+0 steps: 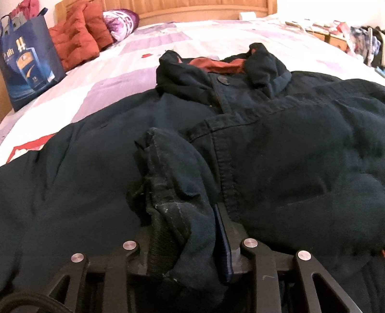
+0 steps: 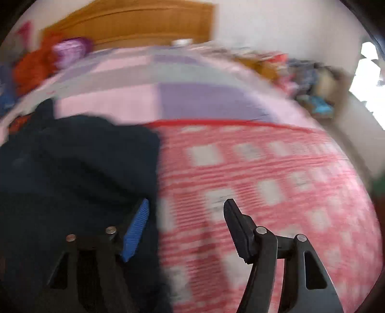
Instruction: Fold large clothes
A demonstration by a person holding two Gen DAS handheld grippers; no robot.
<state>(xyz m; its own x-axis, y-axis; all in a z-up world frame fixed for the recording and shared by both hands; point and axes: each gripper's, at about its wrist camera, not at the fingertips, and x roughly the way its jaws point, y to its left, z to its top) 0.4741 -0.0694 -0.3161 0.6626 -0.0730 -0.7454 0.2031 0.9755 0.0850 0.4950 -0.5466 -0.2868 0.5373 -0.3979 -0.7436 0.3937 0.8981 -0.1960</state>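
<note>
One dark navy jacket (image 1: 276, 149) spread flat on a patchwork bedspread (image 1: 192, 41), collar with rust-red lining (image 1: 216, 65) toward a wooden headboard (image 1: 192, 7). Bunched cuff (image 1: 173, 192) clamped between narrowly set jaws of left gripper (image 1: 185, 250). Right gripper (image 2: 185, 228) at jacket's edge, jaws apart and holding nothing, blue-padded finger (image 2: 136, 231) over dark cloth, black finger (image 2: 238, 228) over red-checked cover; view heavily blurred. Beyond: rust cushions (image 1: 79, 36), purple-patterned pillow (image 1: 120, 21), blue gift bag (image 1: 26, 62) at bed's left side.
</note>
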